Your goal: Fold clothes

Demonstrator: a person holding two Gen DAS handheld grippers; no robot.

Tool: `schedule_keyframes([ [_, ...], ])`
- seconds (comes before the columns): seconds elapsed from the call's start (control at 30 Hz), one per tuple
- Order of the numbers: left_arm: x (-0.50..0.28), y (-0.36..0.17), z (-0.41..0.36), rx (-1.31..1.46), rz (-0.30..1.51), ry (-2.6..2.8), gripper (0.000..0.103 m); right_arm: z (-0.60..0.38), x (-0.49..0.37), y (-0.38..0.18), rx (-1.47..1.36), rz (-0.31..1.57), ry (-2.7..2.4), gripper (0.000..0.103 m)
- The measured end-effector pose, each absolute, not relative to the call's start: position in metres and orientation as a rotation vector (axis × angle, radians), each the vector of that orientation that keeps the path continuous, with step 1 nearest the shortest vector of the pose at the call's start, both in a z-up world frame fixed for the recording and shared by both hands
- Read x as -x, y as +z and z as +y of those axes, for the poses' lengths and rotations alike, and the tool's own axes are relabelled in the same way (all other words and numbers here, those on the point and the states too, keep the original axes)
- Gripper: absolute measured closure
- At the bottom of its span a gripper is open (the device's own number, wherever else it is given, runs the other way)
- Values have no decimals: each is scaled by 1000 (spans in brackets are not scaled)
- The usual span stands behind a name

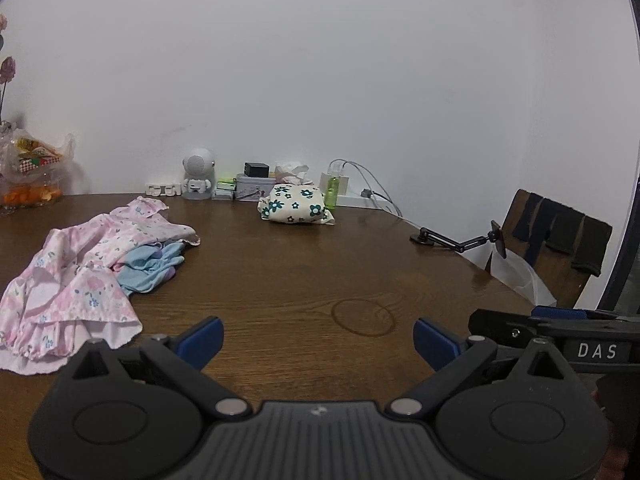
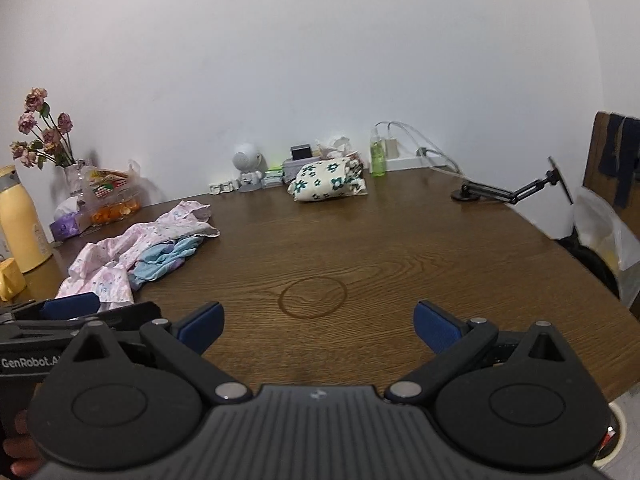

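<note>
A crumpled pink floral garment (image 1: 76, 276) (image 2: 132, 250) lies at the left of the brown wooden table (image 1: 320, 264) (image 2: 380, 248), with a light blue garment (image 1: 150, 266) (image 2: 166, 262) partly tucked under it. A folded cream cloth with green flowers (image 1: 296, 204) (image 2: 328, 182) rests near the back wall. My left gripper (image 1: 318, 338) hovers open over the table's near edge, holding nothing, to the right of the pink garment. My right gripper (image 2: 318, 326) is open and empty too, just right of the left one. Each gripper shows at the edge of the other's view.
Along the back wall stand a small white robot figure (image 1: 197, 178), a tin box (image 1: 254, 190), tissues, a green bottle (image 1: 332, 190) and cables. Flowers (image 2: 44, 132), a snack bag, a yellow flask (image 2: 20, 220) sit left. A phone arm (image 2: 508, 192) and chair (image 1: 556, 240) stand right.
</note>
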State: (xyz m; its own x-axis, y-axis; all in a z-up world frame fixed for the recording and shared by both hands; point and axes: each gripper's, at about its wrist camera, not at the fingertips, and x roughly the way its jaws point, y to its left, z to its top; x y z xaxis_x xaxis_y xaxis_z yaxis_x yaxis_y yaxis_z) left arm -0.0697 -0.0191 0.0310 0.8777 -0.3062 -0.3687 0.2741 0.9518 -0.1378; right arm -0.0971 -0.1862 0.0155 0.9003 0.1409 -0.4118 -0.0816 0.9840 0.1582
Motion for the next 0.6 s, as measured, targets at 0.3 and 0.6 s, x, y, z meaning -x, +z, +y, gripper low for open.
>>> schedule_keyframes([
  [0.3,73,30,-15,97,385,-306,1,-183,101,18,-136,424,121,0],
  [0.6,75,30,-13,99,371,-307,0,-180,102,18,-134,424,123,0],
])
